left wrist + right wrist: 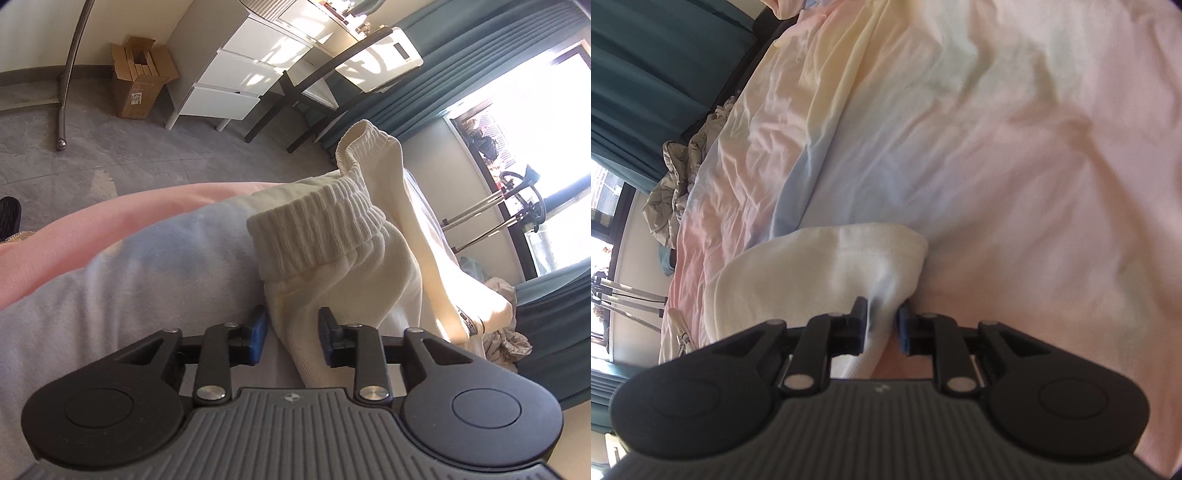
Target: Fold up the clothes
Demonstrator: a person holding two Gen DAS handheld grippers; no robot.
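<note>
A cream garment (332, 266) with ribbed cuffs lies bunched on the pastel bed sheet (147, 266). In the left wrist view my left gripper (292, 332) has its blue-padded fingers on either side of the cream fabric below a ribbed cuff (314, 229), closed on it with a thick fold between them. In the right wrist view my right gripper (883, 321) is shut on another part of the cream garment (820, 266), which bulges out to the left of the fingers.
The pastel pink, blue and yellow sheet (997, 147) covers the bed. A grey crumpled cloth (676, 184) lies at the bed's far edge by teal curtains (646, 55). A white drawer unit (240, 74), a cardboard box (140, 77) and a dark table frame (314, 85) stand on the grey floor.
</note>
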